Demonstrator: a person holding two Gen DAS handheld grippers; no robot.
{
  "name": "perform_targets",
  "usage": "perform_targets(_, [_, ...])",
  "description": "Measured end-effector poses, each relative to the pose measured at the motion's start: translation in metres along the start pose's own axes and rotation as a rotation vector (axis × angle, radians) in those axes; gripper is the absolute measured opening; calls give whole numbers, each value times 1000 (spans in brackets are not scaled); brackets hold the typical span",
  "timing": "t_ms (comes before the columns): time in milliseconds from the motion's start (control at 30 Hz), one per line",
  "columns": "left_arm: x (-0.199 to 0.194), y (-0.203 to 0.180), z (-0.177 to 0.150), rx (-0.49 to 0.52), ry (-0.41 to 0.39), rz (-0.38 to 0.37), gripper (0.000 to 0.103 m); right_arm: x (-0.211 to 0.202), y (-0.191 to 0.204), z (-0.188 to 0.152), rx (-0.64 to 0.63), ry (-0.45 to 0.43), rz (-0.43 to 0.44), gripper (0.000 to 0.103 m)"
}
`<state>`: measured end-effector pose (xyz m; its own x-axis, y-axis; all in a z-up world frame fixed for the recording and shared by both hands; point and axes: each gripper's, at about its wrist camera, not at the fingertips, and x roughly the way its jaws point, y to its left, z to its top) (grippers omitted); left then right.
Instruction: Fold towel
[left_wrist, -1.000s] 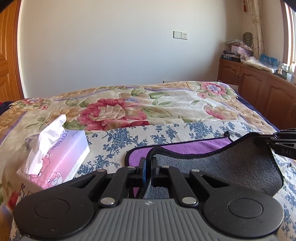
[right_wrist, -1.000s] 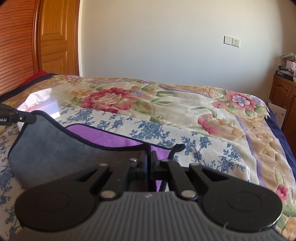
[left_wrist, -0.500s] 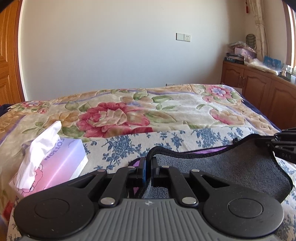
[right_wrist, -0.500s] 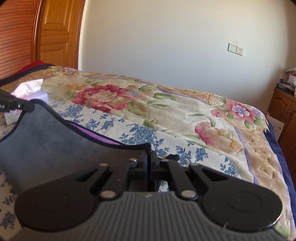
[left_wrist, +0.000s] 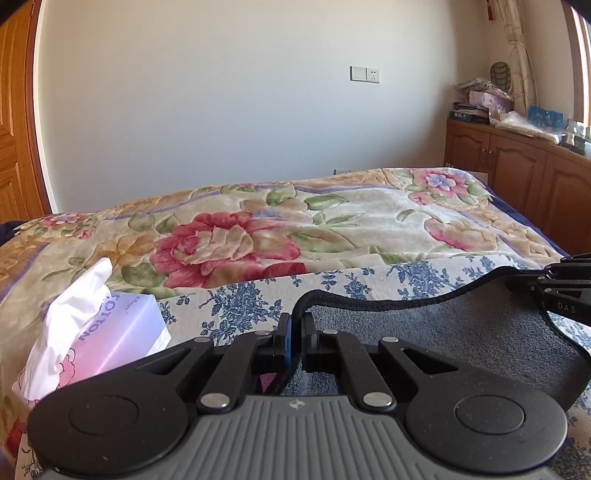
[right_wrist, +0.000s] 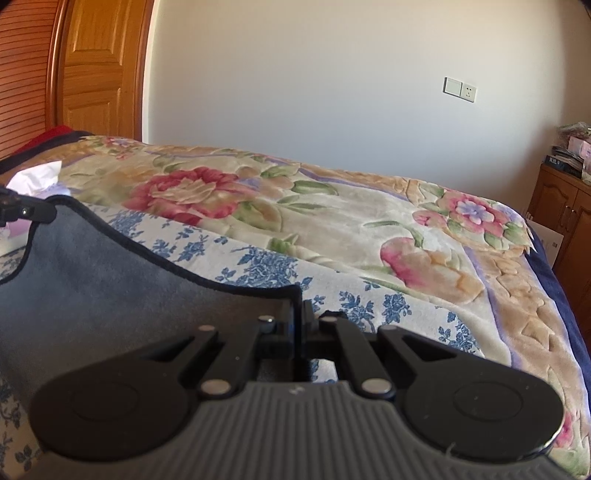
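The towel (left_wrist: 443, 332) is dark grey with a black hem and a purple other face. It hangs stretched between my two grippers above the bed. My left gripper (left_wrist: 295, 321) is shut on its left corner. My right gripper (right_wrist: 300, 314) is shut on its right corner, and the grey face (right_wrist: 110, 295) spreads away to the left in that view. The right gripper's tip (left_wrist: 561, 291) shows at the right edge of the left wrist view. The left gripper's tip (right_wrist: 26, 212) shows at the left edge of the right wrist view.
A tissue box (left_wrist: 110, 339) with a white tissue sticking out stands on the bed to the left. The bed has a blue-flowered sheet (left_wrist: 240, 302) and a floral blanket (left_wrist: 258, 236) beyond. A wooden cabinet (left_wrist: 517, 173) lines the right wall.
Both grippers have risen and carried the held towel edge forward. The purple face that showed a second ago is now covered by the grey face.
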<state>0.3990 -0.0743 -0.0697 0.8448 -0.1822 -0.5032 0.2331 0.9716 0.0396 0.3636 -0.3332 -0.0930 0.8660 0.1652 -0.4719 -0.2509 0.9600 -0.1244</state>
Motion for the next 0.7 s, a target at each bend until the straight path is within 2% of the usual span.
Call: perform_targets(700, [34, 3, 1, 25, 34, 34, 6, 25, -2, -2, -24, 62, -14, 4])
